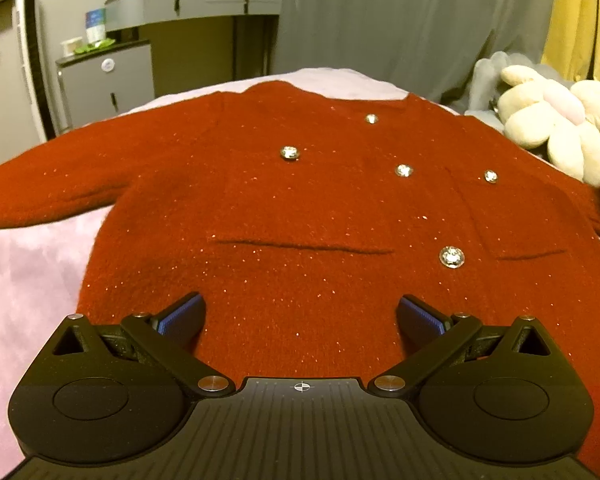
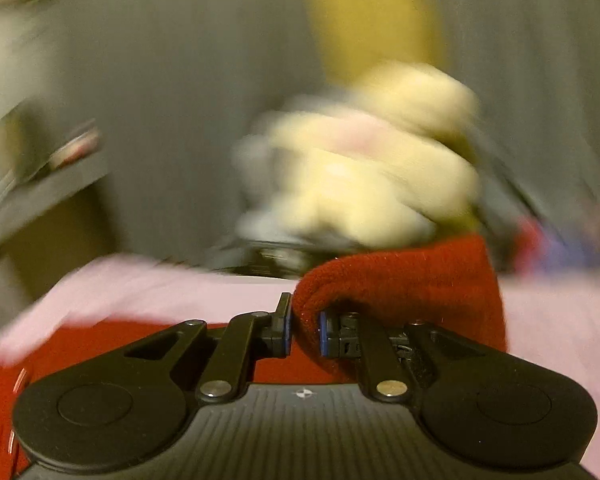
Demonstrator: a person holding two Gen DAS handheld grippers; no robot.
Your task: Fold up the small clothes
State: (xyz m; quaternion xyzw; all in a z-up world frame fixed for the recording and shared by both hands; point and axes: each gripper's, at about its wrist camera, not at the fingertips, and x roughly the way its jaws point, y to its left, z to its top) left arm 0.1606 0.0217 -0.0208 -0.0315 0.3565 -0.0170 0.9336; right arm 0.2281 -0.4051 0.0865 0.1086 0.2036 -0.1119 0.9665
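From my remote station, the red cardigan (image 1: 300, 200) lies spread front-up on a bed with a pale pink cover (image 1: 28, 280), its five jewelled buttons (image 1: 451, 257) catching the light and one sleeve (image 1: 48, 184) stretched out to the left of the left wrist view. My left gripper (image 1: 300, 316) hangs over the garment's lower hem with its jaws wide apart, blue pads (image 1: 180, 316) showing, nothing between them; I cannot tell whether the fingertips touch the knit. In the right wrist view, badly blurred, my right gripper (image 2: 304, 330) is pinched narrow on a fold of the same red knit, the cuff end of the other sleeve (image 2: 400, 284), which arches up and over the right-hand finger. A cream plush toy (image 1: 552, 120) sits at the far right edge of the bed, beside the cardigan's shoulder. Behind it hang a grey curtain (image 1: 400, 20) and a yellow one (image 1: 580, 12); a grey dressing table (image 1: 196, 6) with bottles stands at the back left.
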